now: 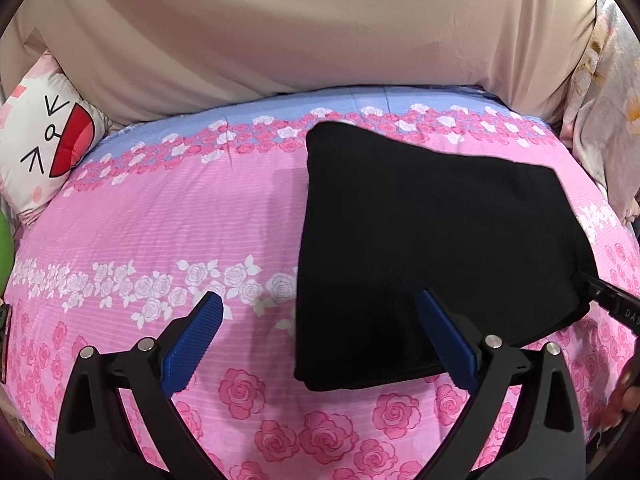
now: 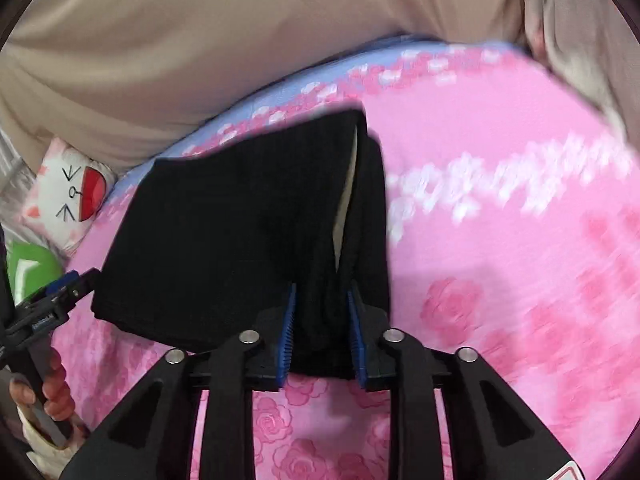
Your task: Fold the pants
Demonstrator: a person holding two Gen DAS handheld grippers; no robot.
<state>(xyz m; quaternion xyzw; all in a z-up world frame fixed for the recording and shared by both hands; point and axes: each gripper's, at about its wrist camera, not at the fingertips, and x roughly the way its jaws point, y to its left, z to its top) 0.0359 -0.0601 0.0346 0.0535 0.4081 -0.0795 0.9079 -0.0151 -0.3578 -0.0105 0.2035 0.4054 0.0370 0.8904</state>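
The black pants (image 1: pixel 432 240) lie folded into a thick rectangle on the pink rose-print bedsheet (image 1: pixel 160 220). My left gripper (image 1: pixel 320 300) is open, its right finger over the pants' near left part, its left finger over the sheet. My right gripper (image 2: pixel 322 292) is shut on the right edge of the pants (image 2: pixel 240 240), where the layers bunch up and lift slightly. The right gripper's tip also shows at the pants' right edge in the left wrist view (image 1: pixel 608 296). The left gripper shows at the left in the right wrist view (image 2: pixel 60 292).
A beige sheet (image 1: pixel 300 32) hangs behind the bed. A white cartoon-face pillow (image 1: pixel 44 140) and a green object (image 2: pixel 32 268) lie at the bed's left. A floral fabric (image 1: pixel 600 120) is at the right. The right wrist view is motion-blurred at the right.
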